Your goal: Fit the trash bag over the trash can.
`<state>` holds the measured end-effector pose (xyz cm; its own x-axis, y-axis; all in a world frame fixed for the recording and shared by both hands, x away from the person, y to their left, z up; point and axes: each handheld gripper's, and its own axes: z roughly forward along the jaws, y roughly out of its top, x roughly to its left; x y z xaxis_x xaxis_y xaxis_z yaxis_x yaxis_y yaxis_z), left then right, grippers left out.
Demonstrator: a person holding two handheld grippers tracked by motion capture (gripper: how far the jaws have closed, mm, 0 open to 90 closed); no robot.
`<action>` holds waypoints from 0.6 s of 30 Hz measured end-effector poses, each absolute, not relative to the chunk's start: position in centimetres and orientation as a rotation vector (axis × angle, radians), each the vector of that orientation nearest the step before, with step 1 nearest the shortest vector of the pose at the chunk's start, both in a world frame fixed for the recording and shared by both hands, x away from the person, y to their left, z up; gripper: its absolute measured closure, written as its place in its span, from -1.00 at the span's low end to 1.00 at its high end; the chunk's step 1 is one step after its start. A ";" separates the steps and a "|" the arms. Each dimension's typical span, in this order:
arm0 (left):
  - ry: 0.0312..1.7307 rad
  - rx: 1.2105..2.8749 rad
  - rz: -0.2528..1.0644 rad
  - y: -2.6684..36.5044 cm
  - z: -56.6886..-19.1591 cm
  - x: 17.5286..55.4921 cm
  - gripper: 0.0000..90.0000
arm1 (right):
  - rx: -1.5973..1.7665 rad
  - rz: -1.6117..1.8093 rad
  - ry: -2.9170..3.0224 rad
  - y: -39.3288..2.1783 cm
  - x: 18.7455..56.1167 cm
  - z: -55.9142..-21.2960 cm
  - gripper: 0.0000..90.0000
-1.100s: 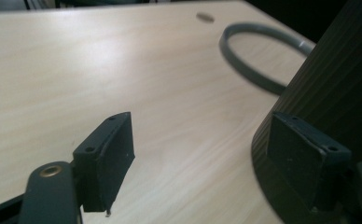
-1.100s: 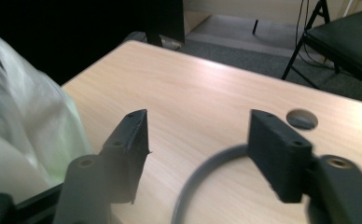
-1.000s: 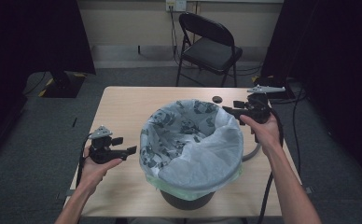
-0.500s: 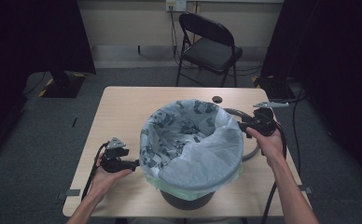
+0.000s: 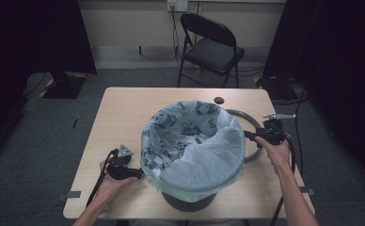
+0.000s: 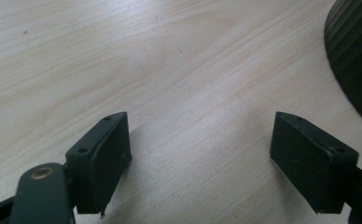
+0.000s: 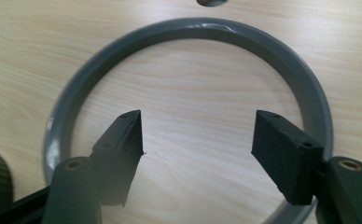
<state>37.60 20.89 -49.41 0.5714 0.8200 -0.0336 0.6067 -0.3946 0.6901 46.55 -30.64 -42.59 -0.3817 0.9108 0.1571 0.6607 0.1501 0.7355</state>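
Between the right gripper's (image 7: 195, 144) jaws, which stand apart and have just been widening, lies only bare pale wood, framed by the grey ring (image 7: 305, 88) that curves around them in the right gripper view. That ring is smooth, glossy plastic, a flat hoop lying on the surface (image 5: 124, 108) at centre right of the high view, partly hidden behind the bin (image 5: 190, 203). A small dark hole (image 7: 211, 2) sits at the top edge just beyond the ring. The left gripper's (image 6: 198, 154) jaws are also spread wide, having just opened a little more, with nothing between them but light wood grain; the bin's dark ribbed wall (image 6: 356, 56) fills the upper right corner of that view. Seen from above, the left gripper (image 5: 122, 165) rests low at the bin's left, close to its side. The bin is round and dark, lined with a thin, crinkled pale bag (image 5: 194, 141) printed with dark patterns and folded over the rim. A black folding chair (image 5: 211, 44) stands beyond the surface at upper centre.
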 end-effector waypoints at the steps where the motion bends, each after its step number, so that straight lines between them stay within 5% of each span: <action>1: 1.111 2.144 0.429 20.8 -49.5 37.6 -0.58 | 1.515 1.069 2.104 -30.8 46.6 -42.9 -0.23; 18: 1.096 2.150 0.442 20.6 -49.7 37.6 -0.69 | 1.599 0.939 2.040 -32.2 46.6 -45.4 -0.22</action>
<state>37.58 20.58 -49.68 0.5885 0.8085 -0.0044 0.5798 -0.4183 0.6992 46.63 -32.24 -45.44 -0.2784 0.9550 0.1027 0.6992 0.1282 0.7034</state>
